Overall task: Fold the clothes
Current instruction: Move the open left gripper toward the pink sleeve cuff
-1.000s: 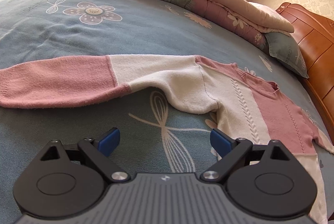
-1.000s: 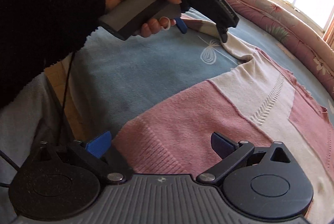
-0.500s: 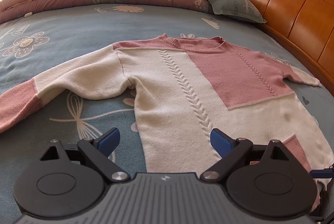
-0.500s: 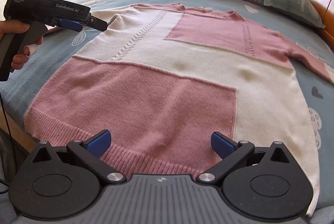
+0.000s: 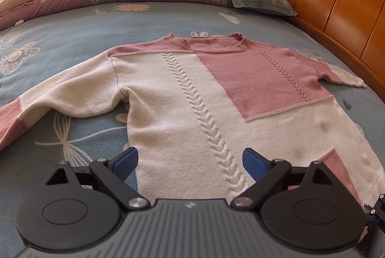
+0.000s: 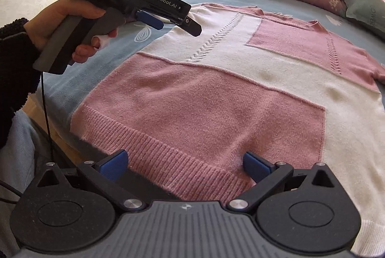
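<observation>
Grippers have both swung from the sleeve side to the hem of the pink-and-cream knitted sweater (image 5: 192, 99), spread flat on the blue floral bedsheet (image 5: 72, 24). Left gripper (image 5: 190, 161) gapes empty at the cream side edge; right gripper (image 6: 185, 161) gapes empty at the ribbed hem, so folding looks about to begin.

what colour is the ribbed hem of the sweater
Pink; the ribbed hem shows best in the right wrist view.

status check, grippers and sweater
Left gripper open, right gripper open, both empty. Sweater flat on bed, unfolded. Nothing in the way.
</observation>
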Tool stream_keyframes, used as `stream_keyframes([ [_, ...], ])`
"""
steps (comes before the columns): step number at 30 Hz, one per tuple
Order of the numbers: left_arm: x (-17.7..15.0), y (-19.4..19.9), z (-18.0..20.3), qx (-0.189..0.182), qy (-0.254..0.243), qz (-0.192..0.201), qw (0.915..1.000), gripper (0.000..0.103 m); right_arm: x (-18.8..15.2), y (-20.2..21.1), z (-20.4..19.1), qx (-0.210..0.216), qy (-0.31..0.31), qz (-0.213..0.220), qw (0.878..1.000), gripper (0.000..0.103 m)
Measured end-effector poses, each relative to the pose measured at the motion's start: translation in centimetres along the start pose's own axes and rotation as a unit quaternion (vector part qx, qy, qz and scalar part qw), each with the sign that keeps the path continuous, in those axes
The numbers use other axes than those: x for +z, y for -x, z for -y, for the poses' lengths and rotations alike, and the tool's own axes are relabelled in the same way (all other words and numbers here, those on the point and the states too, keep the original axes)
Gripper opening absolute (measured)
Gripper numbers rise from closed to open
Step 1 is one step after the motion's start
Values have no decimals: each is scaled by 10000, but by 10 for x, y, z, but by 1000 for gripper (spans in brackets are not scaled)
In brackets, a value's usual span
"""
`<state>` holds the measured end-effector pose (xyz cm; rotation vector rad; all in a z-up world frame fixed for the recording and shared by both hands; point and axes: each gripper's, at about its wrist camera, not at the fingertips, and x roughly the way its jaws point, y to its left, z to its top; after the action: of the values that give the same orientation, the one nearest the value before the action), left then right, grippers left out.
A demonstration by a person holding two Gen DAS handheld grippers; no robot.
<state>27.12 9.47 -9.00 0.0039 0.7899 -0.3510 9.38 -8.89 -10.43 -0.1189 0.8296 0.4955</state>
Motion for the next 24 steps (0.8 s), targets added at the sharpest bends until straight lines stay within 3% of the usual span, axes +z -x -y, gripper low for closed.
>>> stream_keyframes([
  [4,3,-2,10,-86,-62,21,9999,93,6,11,8,-166,-177,373,9990,103],
  [9,10,-6,26,-221,-162,49,9996,93,0,-7,23,-458,-588,-87,9972,103],
  [18,-1,-37,45,-177,-372,-452,9981,94,-7,-3,23,-571,-587,41,9966,103],
  [24,-5,-37,42,-257,-365,-406,9982,98,-9,-7,19,-793,-521,88,9954,103],
])
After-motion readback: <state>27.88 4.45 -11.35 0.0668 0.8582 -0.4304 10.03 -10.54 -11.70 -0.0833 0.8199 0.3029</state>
